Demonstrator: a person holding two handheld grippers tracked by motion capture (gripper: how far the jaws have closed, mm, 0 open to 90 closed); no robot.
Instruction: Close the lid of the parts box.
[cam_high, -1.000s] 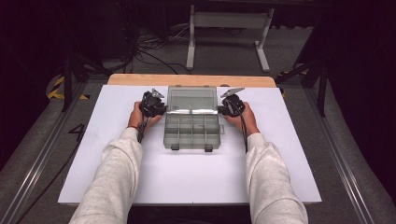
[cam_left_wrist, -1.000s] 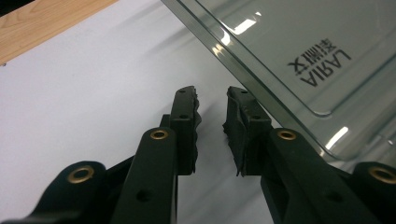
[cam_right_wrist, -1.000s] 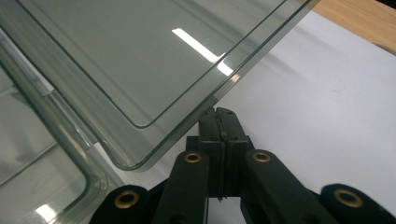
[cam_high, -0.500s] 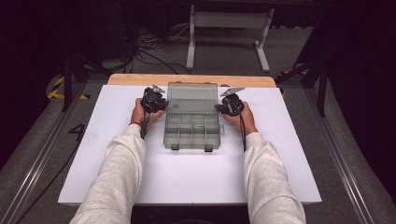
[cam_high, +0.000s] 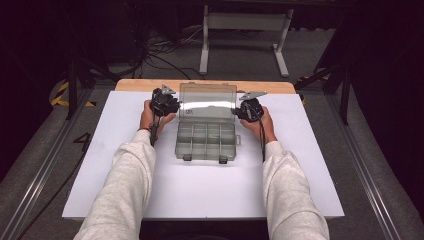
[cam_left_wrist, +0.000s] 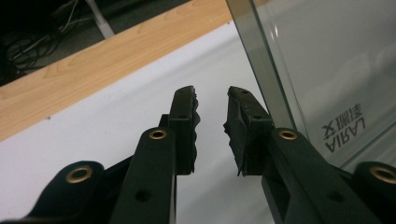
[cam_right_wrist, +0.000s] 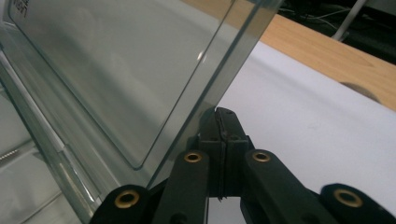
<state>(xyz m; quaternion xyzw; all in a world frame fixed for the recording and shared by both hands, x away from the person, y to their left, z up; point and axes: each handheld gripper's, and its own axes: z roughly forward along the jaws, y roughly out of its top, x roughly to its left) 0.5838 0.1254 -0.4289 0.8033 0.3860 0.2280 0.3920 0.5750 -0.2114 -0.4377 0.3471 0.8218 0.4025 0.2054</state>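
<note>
A clear plastic compartment box (cam_high: 206, 142) sits at the middle of the white table top, its lid (cam_high: 207, 100) raised and leaning back. My left gripper (cam_high: 172, 106) is at the lid's left edge. In the left gripper view its jaws (cam_left_wrist: 211, 100) stand a little apart with nothing between them, and the lid (cam_left_wrist: 327, 60) is just to their right. My right gripper (cam_high: 241, 111) is at the lid's right edge. In the right gripper view its jaws (cam_right_wrist: 220, 116) are shut together, holding nothing, with the tips up against the lid's (cam_right_wrist: 116, 70) side edge.
The white board (cam_high: 125, 190) covers a wooden table whose far edge (cam_high: 140, 85) shows behind the box. Beyond it on the floor are a white stand (cam_high: 240, 20) and loose cables (cam_high: 155, 55). Both sleeved forearms reach in from the near edge.
The lid's top edge sits slightly higher, so it stands more upright than a second ago. Both hands have stayed at its sides.
</note>
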